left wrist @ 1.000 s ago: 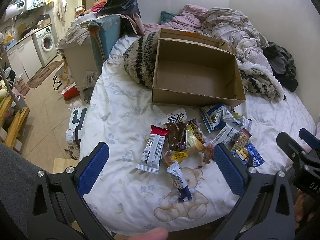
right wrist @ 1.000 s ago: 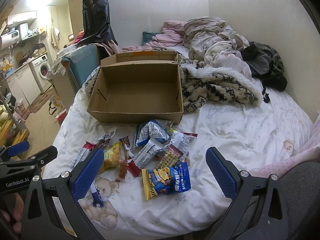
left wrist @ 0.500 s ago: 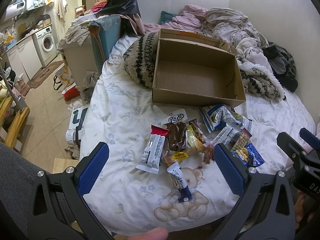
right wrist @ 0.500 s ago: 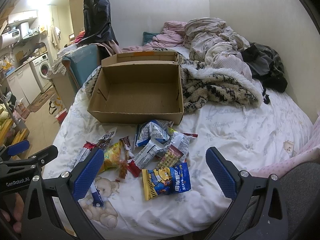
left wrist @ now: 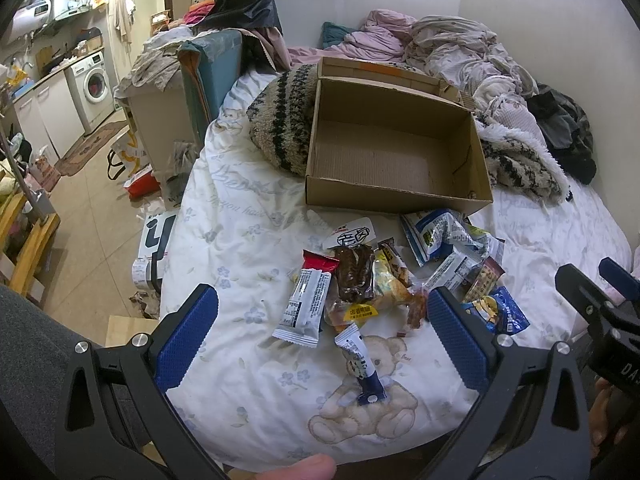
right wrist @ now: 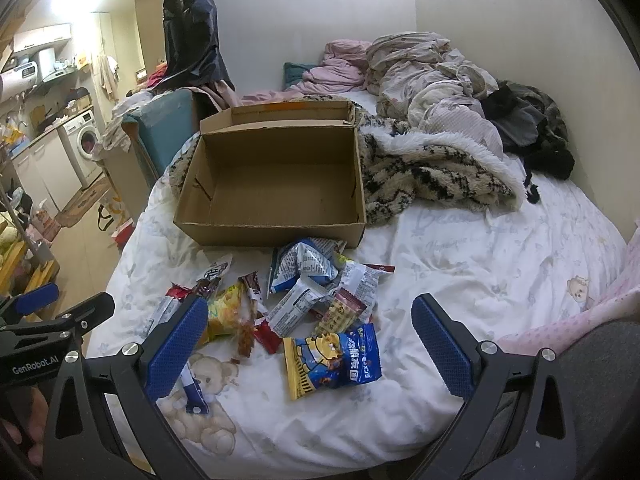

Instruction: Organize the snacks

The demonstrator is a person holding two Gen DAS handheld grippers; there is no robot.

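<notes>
Nothing gripped yet. Left gripper point(left wrist: 322, 334) spread wide, empty, hovering at the near edge of the bed point(left wrist: 248, 240). Between its fingers: white bar wrapper point(left wrist: 306, 306), then blue-tipped sachet point(left wrist: 360, 364). Snack pile point(right wrist: 288, 304) sits just near of the empty cardboard box point(right wrist: 276, 184). Right gripper point(right wrist: 308, 350) equally wide, empty, over the yellow-blue packet point(right wrist: 334, 360). Judgement: take loose outer packets first, pinch flat across the middle, lift clear, drop into box.

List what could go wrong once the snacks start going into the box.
1. The snack packets overlap in a loose pile, so a grasp might drag out a neighbour.
2. The cardboard box sits on soft bedding, partly against the fuzzy blanket; a nudge could tip it.
3. The blue-and-yellow packet lies flat, likely hard to pinch.
</notes>
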